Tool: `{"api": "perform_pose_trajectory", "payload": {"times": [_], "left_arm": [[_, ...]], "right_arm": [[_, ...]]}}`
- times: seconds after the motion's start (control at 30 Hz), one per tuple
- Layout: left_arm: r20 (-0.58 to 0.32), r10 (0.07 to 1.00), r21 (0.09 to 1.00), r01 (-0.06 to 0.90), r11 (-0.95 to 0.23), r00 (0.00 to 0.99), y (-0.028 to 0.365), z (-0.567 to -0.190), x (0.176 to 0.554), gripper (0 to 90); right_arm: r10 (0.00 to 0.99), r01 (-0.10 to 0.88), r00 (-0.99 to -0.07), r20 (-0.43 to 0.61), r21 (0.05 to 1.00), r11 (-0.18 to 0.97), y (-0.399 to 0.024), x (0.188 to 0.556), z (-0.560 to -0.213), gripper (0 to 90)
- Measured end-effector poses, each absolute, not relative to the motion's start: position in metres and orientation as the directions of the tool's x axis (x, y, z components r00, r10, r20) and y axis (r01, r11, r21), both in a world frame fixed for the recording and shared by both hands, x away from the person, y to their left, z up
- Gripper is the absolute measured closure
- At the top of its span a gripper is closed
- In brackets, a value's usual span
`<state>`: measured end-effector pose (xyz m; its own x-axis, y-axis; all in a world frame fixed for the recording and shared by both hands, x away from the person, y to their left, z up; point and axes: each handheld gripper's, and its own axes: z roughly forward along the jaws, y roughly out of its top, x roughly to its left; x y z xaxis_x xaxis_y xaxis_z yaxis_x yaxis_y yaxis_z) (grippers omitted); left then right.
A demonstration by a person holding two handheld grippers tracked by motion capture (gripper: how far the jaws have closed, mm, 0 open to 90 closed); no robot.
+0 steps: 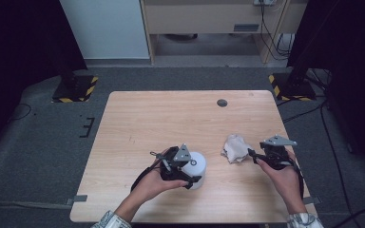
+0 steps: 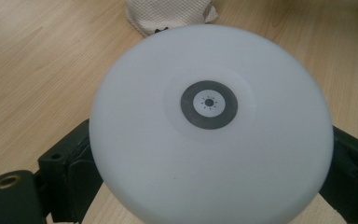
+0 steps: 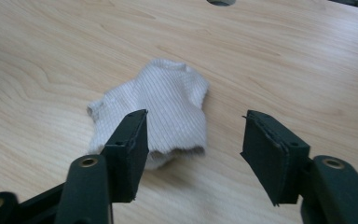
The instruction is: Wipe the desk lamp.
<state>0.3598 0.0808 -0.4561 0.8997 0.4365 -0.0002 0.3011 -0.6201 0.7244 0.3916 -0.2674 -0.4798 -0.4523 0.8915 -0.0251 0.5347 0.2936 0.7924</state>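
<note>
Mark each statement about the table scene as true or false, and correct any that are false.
1. The left tool grips a white round container. True.
2. The right tool is clamped on the cloth. False: its jaws stand apart, with the crumpled white cloth lying on the table beyond them.
3. The cloth lies between the container and the right tool in the high view. True.
4. The container's top shows a dark ring at its centre. True.
5. The table is bare metal. False: it is light wood.
6. The cloth is draped over the container. False: it lies on the table beside it.
</note>
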Motion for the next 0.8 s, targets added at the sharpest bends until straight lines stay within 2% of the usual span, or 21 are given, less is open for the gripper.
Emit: {"api": "perform_pose_trajectory", "payload": {"times": [0.2, 0.33, 0.37, 0.6, 0.67, 0.8], "left_arm": [[-0.002, 0.446, 0.744, 0.299, -0.597, 0.895, 0.082, -0.456, 0.357, 5.2], [0.011, 0.471, 0.759, 0.299, -0.578, 0.882, 0.084, -0.453, 0.350, 4.5], [0.013, 0.477, 0.761, 0.300, -0.575, 0.879, 0.085, -0.452, 0.348, 4.3], [0.010, 0.472, 0.772, 0.293, -0.564, 0.882, 0.093, -0.451, 0.346, 3.8], [0.008, 0.470, 0.771, 0.294, -0.565, 0.883, 0.093, -0.452, 0.347, 3.8], [0.006, 0.457, 0.772, 0.286, -0.568, 0.890, 0.095, -0.454, 0.345, 3.5]], "right_arm": [[0.867, 0.531, -0.498, -0.024, 0.782, 0.327, -0.246, 0.412, -0.478, 32.1], [0.849, 0.532, -0.527, -0.035, 0.766, 0.361, -0.231, 0.427, -0.482, 23.8], [0.850, 0.532, -0.526, -0.043, 0.763, 0.368, -0.228, 0.430, -0.483, 24.3], [0.820, 0.529, -0.570, -0.055, 0.738, 0.418, -0.221, 0.435, -0.494, 46.5], [0.818, 0.532, -0.572, -0.051, 0.736, 0.419, -0.220, 0.436, -0.496, 46.7], [0.818, 0.547, -0.572, -0.062, 0.715, 0.437, -0.218, 0.437, -0.504, 40.7]]}}
